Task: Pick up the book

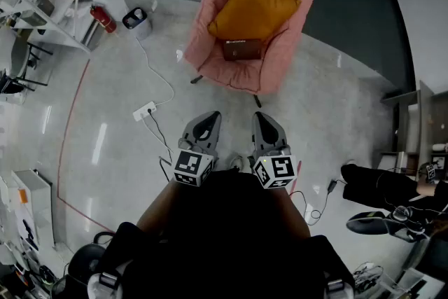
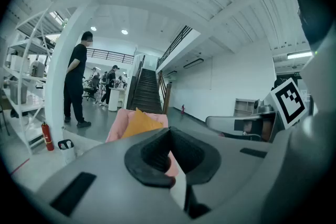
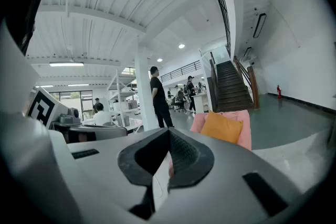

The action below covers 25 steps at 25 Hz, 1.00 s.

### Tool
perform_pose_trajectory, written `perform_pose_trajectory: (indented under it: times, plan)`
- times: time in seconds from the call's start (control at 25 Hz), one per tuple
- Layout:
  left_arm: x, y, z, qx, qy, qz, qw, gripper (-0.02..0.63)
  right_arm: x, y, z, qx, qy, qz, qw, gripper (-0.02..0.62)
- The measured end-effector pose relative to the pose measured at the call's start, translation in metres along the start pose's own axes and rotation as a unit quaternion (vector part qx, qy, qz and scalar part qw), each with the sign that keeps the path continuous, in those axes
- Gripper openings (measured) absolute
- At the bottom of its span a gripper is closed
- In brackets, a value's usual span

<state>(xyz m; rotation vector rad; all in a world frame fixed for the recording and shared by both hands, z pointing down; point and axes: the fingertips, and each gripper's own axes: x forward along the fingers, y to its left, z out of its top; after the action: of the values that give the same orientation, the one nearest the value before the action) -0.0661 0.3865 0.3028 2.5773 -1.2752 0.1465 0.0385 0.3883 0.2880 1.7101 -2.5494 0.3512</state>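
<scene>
Pale floor [image 1: 105, 80] is spread wide around a pink chair [image 1: 210, 17]. On its seat the book [image 1: 243, 49] is laid near the front edge, just below an orange cushion [image 1: 255, 3]. Both tools are held low and well short of the chair. The left tool [image 1: 207, 117] and the right tool [image 1: 263, 115] are each clenched on nothing, tips met. For the approach, one tool should be opened before the seat is reached. It should then be brought level over the front edge, so that the book's near side can be pinched. Whether the book touches the cushion cannot be settled from so far. Open floor is offered straight ahead; a power strip [image 1: 145, 110] lies to the left and a person's legs [image 1: 378, 185] to the right.
</scene>
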Motion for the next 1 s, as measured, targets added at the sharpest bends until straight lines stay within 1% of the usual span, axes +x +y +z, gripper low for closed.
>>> perform_pose_trajectory:
  times: [0.2, 0.4, 0.68, 1.0]
  plan:
    - [0.003, 0.002, 0.001, -0.001, -0.009, -0.001, 1.0, 0.0, 0.002, -0.003, -0.002, -0.001, 0.001, -0.001, 1.0, 0.003]
    - [0.003, 0.001, 0.001, -0.005, -0.008, -0.004, 1.0, 0.0, 0.001, -0.003, -0.001, -0.001, 0.001, -0.001, 1.0, 0.003]
    - [-0.001, 0.003, 0.001, -0.002, -0.01, 0.0, 0.9999, 0.0, 0.0, -0.001, 0.001, 0.015, -0.01, 0.0, 1.0, 0.003]
    - [-0.014, 0.02, 0.0, -0.007, -0.015, 0.002, 0.9999, 0.0, 0.004, 0.017, -0.004, 0.016, -0.009, -0.007, 1.0, 0.003]
